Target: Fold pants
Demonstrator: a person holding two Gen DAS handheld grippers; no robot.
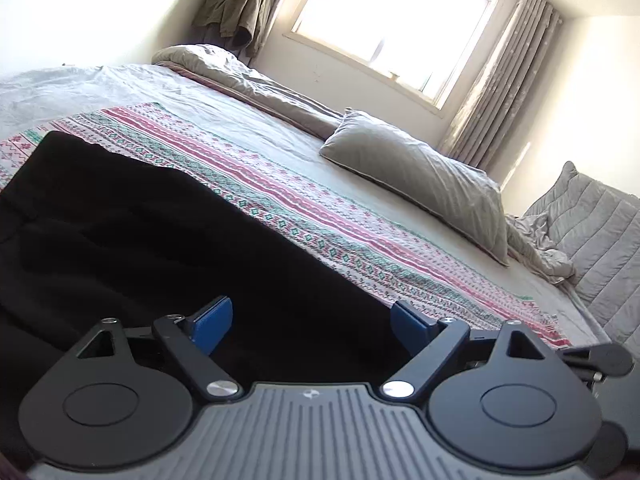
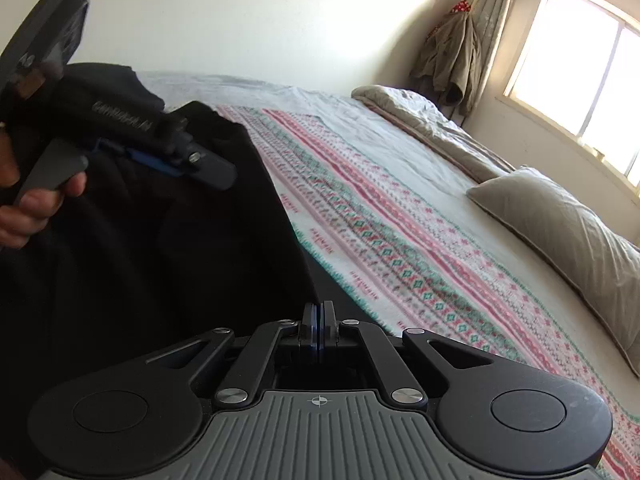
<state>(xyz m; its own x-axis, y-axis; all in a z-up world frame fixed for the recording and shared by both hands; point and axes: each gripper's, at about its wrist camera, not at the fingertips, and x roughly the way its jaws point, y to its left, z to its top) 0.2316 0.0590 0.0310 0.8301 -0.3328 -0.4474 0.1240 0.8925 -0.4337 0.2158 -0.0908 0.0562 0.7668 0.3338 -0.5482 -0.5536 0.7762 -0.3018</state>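
Note:
Black pants (image 1: 152, 240) lie spread on a patterned blanket (image 1: 304, 200) on the bed. My left gripper (image 1: 310, 322) is open, its blue pads wide apart just above the black cloth, holding nothing. In the right wrist view the pants (image 2: 160, 264) fill the left half. My right gripper (image 2: 319, 320) has its jaws pressed together at the edge of the black cloth; whether cloth is pinched between them cannot be told. The left gripper (image 2: 172, 166) shows there at the upper left, held by a hand, over the pants.
The patterned blanket (image 2: 400, 232) covers the middle of the bed. A grey pillow (image 1: 420, 176) and a rolled grey duvet (image 1: 248, 80) lie at the far side under the window (image 1: 392, 20). A jacket (image 1: 236, 0) hangs in the corner. A quilted headboard (image 1: 596, 232) stands right.

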